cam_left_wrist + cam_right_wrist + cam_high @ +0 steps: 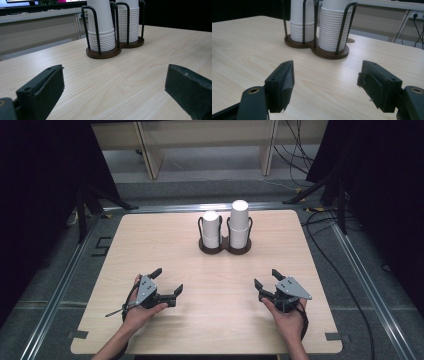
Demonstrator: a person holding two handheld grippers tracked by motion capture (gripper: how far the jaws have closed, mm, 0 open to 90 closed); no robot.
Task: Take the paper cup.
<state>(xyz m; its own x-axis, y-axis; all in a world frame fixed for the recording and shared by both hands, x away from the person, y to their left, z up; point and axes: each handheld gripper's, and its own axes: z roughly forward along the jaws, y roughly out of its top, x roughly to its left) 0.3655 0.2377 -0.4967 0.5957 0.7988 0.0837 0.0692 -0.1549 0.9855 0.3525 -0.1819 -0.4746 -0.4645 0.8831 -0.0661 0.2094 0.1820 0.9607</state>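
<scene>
Two stacks of white paper cups stand upside down in a dark double holder (224, 248) with black wire loops at the far middle of the table. The left stack (211, 229) is shorter than the right stack (239, 222). In the left gripper view the holder (103, 53) is ahead, and in the right gripper view the holder (329, 53) is ahead too. My left gripper (168, 281) rests near the front left, open, nothing between its jaws. My right gripper (267, 278) rests near the front right, open and empty, narrower than the left.
The light wooden table (165, 245) has rounded corners. Beyond its far edge stand a pale shelf unit (150, 145) and loose cables (300, 150) on the floor. Dark curtains flank both sides.
</scene>
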